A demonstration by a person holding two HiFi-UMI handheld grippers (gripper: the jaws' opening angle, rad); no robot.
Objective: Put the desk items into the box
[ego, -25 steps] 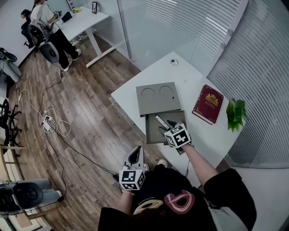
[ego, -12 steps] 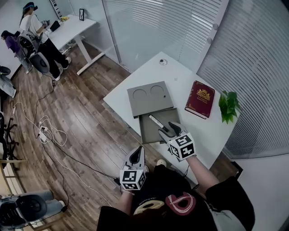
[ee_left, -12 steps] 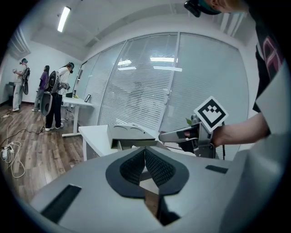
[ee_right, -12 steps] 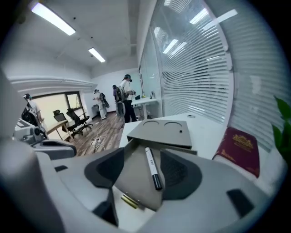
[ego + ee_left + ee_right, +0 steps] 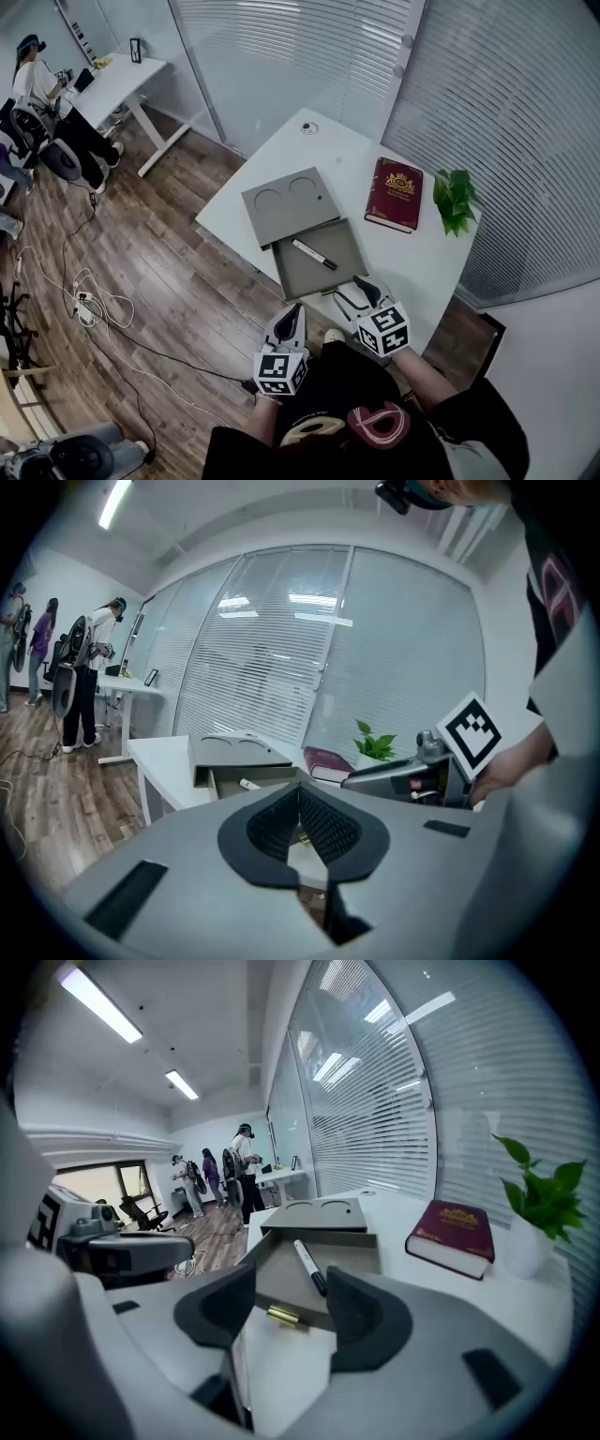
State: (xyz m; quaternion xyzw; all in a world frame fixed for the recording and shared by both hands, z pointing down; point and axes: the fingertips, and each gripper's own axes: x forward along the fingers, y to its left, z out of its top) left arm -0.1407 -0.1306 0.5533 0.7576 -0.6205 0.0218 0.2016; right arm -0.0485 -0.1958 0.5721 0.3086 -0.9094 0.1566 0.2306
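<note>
Lying in the box [image 5: 302,277] — a marker [image 5: 314,254].

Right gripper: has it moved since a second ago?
Yes. The right gripper pulled back from over the box toward the person; jaws just opened, empty.

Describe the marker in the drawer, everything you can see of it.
The marker is a slim pen with a white barrel and a black cap, plastic by its look. It lies flat and diagonal on the floor of the pulled-out drawer of the grey box, black end toward the person. Only the drawer floor touches it.
</note>
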